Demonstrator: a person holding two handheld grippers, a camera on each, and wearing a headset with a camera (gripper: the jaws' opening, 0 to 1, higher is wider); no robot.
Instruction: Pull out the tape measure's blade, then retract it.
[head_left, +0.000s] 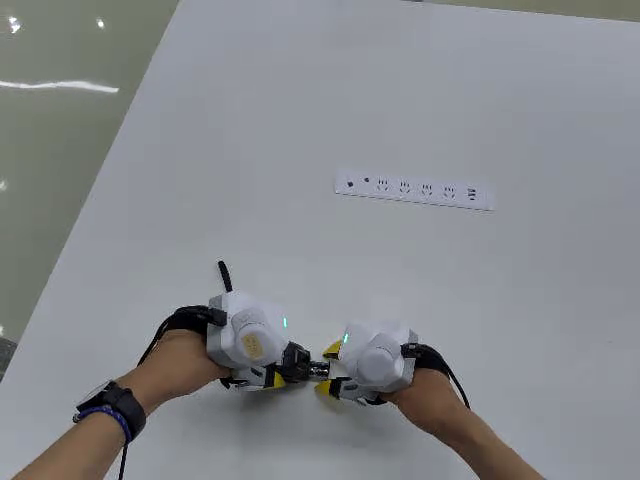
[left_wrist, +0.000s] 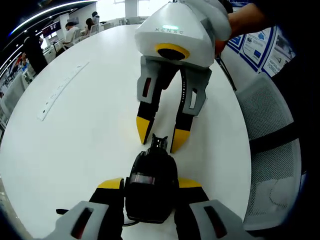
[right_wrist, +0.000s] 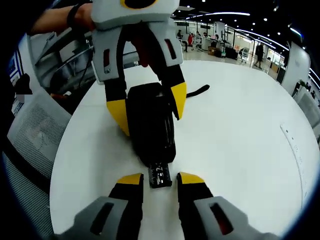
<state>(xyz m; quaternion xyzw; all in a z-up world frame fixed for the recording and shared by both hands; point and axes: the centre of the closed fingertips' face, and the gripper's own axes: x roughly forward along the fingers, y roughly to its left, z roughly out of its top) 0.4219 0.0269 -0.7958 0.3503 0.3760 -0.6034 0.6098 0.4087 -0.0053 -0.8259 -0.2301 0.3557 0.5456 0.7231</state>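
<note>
A black tape measure (head_left: 301, 364) lies on the white table (head_left: 400, 100) between the two grippers. My left gripper (left_wrist: 150, 184) is shut on its case (left_wrist: 151, 187), with yellow fingertips (right_wrist: 120, 115) on either side of it. A short bit of blade (right_wrist: 160, 175) with printed numbers sticks out of the case. My right gripper (right_wrist: 160, 178) faces the left one and straddles that blade end, open, with a small gap on each side. From the left gripper view the blade hook (left_wrist: 159, 141) sits between the right gripper's yellow fingertips (left_wrist: 143, 127).
A white power strip (head_left: 414, 190) lies farther back on the table. A black strap (right_wrist: 197, 91) trails on the table behind the left gripper. A grey mesh chair (left_wrist: 270, 125) stands at the table's near edge. People stand far off in the room.
</note>
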